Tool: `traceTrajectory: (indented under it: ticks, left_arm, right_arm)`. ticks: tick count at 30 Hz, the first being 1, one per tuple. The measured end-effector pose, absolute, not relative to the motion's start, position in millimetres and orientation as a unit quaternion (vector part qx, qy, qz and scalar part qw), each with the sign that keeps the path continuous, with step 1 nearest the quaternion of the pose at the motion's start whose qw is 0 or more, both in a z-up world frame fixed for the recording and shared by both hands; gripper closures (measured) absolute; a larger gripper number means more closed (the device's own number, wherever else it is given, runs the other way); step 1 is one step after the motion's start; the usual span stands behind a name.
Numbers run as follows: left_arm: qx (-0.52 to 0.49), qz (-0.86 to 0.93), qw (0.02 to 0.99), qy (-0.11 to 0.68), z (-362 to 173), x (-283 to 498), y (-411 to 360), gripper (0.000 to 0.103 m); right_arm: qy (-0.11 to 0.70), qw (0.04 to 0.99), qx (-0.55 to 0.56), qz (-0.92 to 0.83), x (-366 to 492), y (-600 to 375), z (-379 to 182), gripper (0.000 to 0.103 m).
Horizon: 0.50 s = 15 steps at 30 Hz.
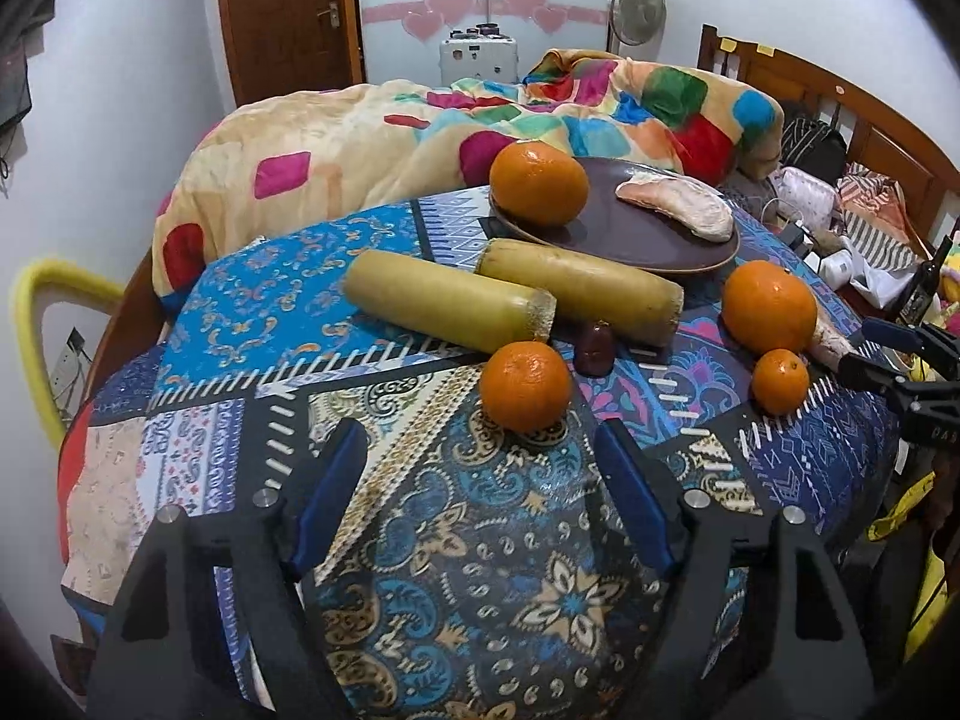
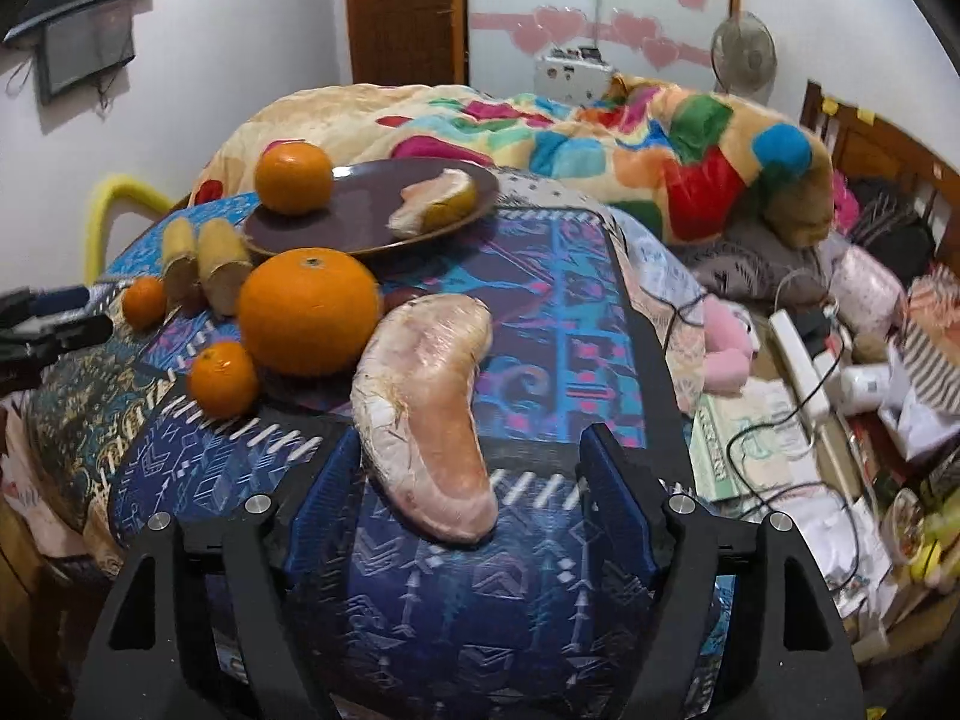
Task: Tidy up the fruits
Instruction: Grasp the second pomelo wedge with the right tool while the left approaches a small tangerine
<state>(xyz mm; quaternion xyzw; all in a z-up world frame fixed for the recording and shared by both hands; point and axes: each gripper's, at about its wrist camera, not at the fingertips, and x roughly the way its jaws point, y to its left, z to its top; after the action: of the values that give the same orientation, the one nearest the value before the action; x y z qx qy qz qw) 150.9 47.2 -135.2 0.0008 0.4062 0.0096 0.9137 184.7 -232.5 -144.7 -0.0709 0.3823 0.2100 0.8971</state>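
Observation:
A patterned cloth (image 1: 492,540) covers the table. My left gripper (image 1: 480,429) is open, and a medium orange (image 1: 525,387) sits just ahead of its blue fingertips. Behind it lie two yellow cane pieces (image 1: 444,300), a small dark red fruit (image 1: 593,348), a big orange (image 1: 768,306) and a small orange (image 1: 780,381). A brown plate (image 1: 636,240) carries an orange (image 1: 538,183) and a pomelo segment (image 1: 678,204). My right gripper (image 2: 469,435) is open around the near end of another pomelo segment (image 2: 420,402); the right pad stands clear of it.
A colourful quilt (image 1: 372,138) is heaped on the bed behind the table. Right of the table lie a power strip (image 2: 804,360), cables, papers and bags. A yellow chair back (image 1: 30,312) stands at the left. The table edge curves down close to both grippers.

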Motion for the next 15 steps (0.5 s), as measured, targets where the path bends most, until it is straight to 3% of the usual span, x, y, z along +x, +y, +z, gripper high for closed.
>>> traceTrajectory:
  ticks: [7, 10, 12, 13, 15]
  left_arm:
    - [-0.004, 0.006, 0.909, 0.417, -145, 167, 43, 0.032]
    - [-0.006, 0.003, 0.907, 0.422, -148, 173, 43, 0.037]
    - [-0.01, 0.0, 0.905, 0.426, -150, 178, 43, 0.047]
    - [-0.015, -0.004, 0.903, 0.428, -151, 181, 43, 0.05]
    - [-0.019, -0.006, 0.903, 0.429, -152, 183, 43, 0.053]
  right_arm:
    - [0.382, 0.895, -0.075, 0.22, 196, -218, -151, 0.034]
    - [0.369, 0.899, -0.091, 0.217, 196, -211, -154, 0.045]
    - [0.364, 0.9, -0.091, 0.223, 196, -210, -153, 0.054]
    - [0.364, 0.899, -0.089, 0.227, 197, -210, -153, 0.063]
    - [0.364, 0.899, -0.086, 0.228, 197, -210, -152, 0.063]
